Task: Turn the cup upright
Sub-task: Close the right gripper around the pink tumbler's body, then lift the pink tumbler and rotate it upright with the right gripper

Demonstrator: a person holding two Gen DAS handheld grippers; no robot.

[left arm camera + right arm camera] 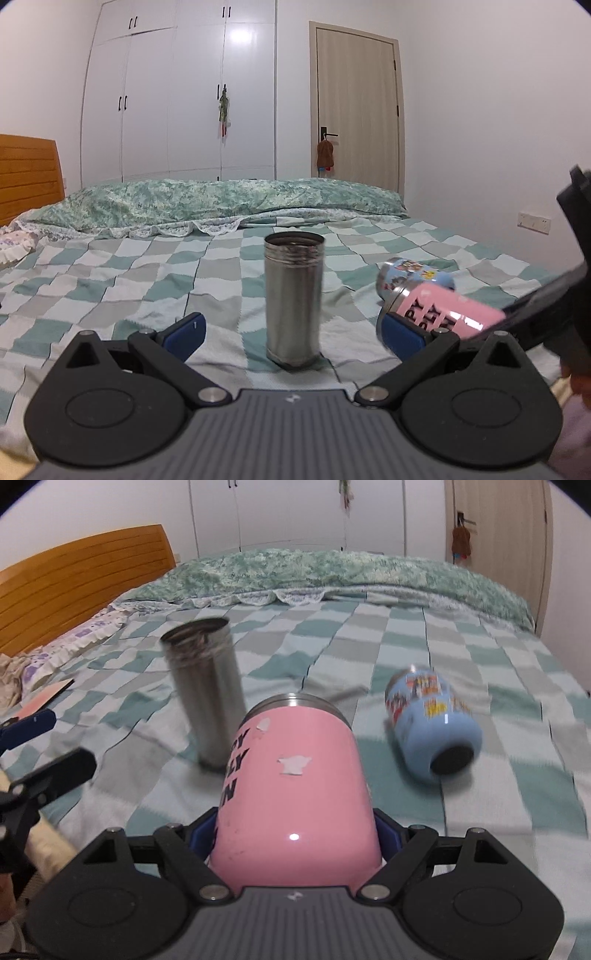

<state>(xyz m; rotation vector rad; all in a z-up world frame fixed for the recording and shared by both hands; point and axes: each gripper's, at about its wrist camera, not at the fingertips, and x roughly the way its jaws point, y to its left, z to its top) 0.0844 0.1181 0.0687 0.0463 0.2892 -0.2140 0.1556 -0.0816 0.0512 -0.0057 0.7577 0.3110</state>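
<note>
A steel cup (293, 299) stands upright on the checked bedspread, between the tips of my open left gripper (291, 330), which does not touch it. It also shows in the right wrist view (207, 694). My right gripper (295, 830) is shut on a pink cup (295, 794) with black letters, held on its side, steel rim pointing away. The pink cup shows at the right of the left wrist view (450, 314). A blue cup (432, 720) with cartoon pictures lies on its side on the bedspread, base toward me; it also shows in the left wrist view (413, 275).
The checked bedspread (147, 273) covers the bed. A folded green quilt (221, 203) lies across the far side. A wooden headboard (74, 587) stands at the left, with pillows (55, 653) below it. My left gripper shows at the left edge of the right wrist view (26, 760).
</note>
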